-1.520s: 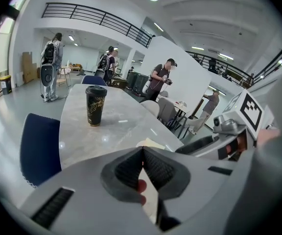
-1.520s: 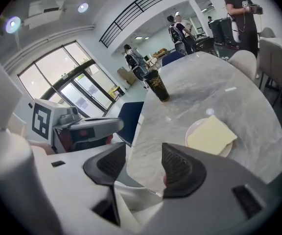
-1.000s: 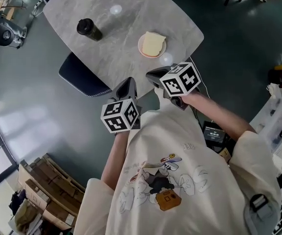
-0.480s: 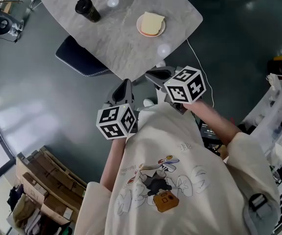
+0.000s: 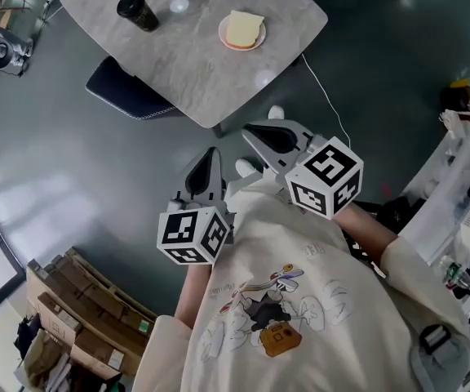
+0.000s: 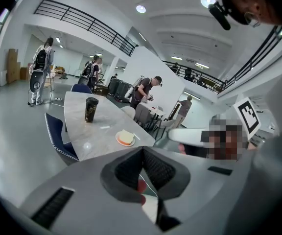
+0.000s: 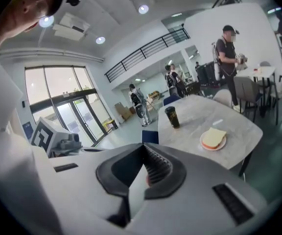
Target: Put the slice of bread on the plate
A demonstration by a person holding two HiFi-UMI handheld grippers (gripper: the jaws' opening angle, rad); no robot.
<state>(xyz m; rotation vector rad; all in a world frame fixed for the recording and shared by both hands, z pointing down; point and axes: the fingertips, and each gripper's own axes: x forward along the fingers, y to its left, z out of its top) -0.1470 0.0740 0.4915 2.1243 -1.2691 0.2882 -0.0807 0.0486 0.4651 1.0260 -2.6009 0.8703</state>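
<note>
The left claw (image 6: 142,150) is seen clenched, its two ribbed pads pressed together with nothing between them. The right claw (image 7: 143,147) is likewise clenched and empty. Both claws are held clear of the bench (image 5: 188,60), just past its near corner and above the dark grey floor (image 5: 72,162), and both are pointed toward the bench. A marker cube (image 5: 192,235) is carried at the rear of the left claw and another (image 5: 325,178) at the rear of the right, both close to the person's cream shirt (image 5: 300,300).

The slice of bread (image 5: 244,28) is found on the bench, lying flat on the plate (image 5: 233,43), which is set near the bench's right edge as seen in the head view. A dark cup (image 5: 136,11) is stood upright toward the bench's left side, well apart from the plate. A blue chair (image 5: 125,96) is placed at the bench's left edge, partly under it. A white cable (image 5: 321,88) is laid across the floor beside the bench's right edge. People (image 6: 153,88) are seen standing beyond the bench's far end.
</note>
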